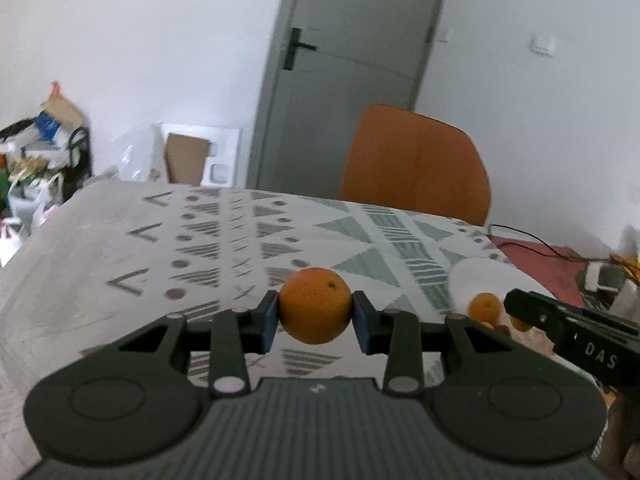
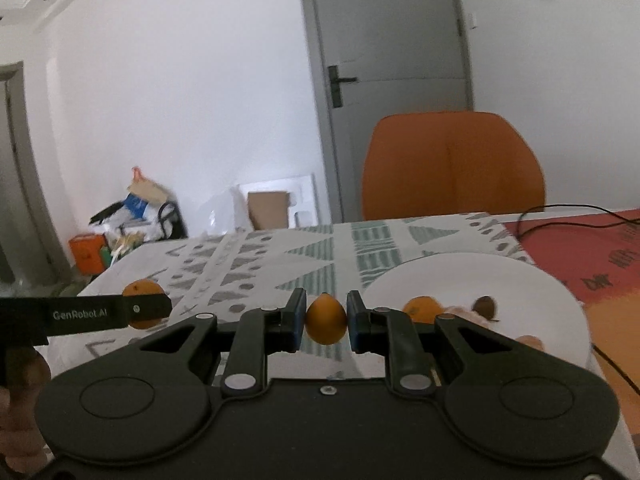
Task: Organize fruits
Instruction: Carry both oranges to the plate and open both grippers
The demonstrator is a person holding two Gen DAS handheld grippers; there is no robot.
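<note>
My left gripper (image 1: 315, 317) is shut on a round orange (image 1: 315, 298), held above the patterned tablecloth (image 1: 224, 240). My right gripper (image 2: 326, 326) is shut on a small yellow-orange fruit (image 2: 326, 316) with a pointed top, just left of a white plate (image 2: 520, 280). On that plate lie another orange (image 2: 420, 308), a dark brown fruit (image 2: 485, 306) and some pale pieces. From the left wrist, the plate (image 1: 476, 272) with an orange (image 1: 485, 307) sits to the right, behind the right gripper's black finger (image 1: 532, 312). From the right wrist, the left gripper's finger (image 2: 148, 309) and its orange (image 2: 142, 287) show at the left.
An orange chair (image 2: 452, 168) stands behind the table's far edge, before a grey door (image 2: 384, 60). A red cloth (image 2: 592, 248) with a black cable lies right of the plate. Bags and boxes (image 2: 132, 208) are piled on the floor at the left.
</note>
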